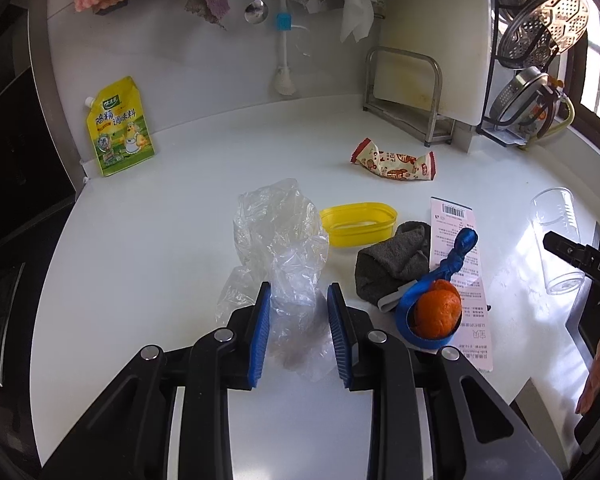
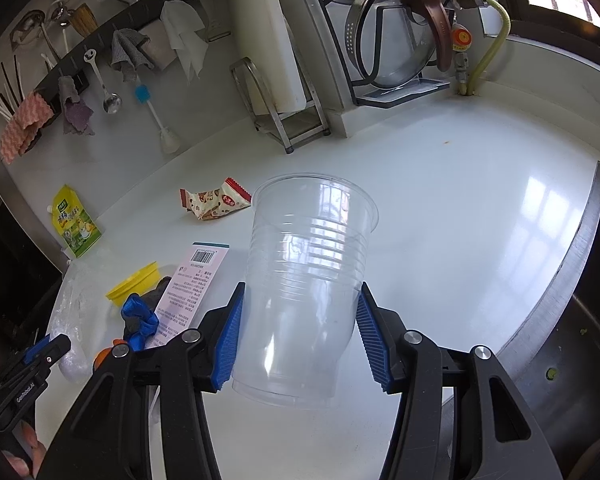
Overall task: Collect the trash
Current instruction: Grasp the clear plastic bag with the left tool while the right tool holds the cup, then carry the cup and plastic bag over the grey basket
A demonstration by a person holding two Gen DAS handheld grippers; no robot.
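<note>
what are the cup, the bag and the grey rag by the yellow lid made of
Cup: clear, thin, glossy plastic; the counter shows through its ribbed wall.
Bag: thin transparent plastic film, crinkled, with shiny creases.
Rag: dark grey fabric, matte and fuzzy, probably knit or terry; which one is unclear.

Crumpled clear plastic bag [image 1: 280,240] upright, clear ribbed cup [image 2: 308,280] tilted (both above white counter [image 1: 180,160])

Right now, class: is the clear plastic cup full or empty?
Empty: the clear plastic cup, clamped in the right gripper, shows only countertop through its walls.
</note>
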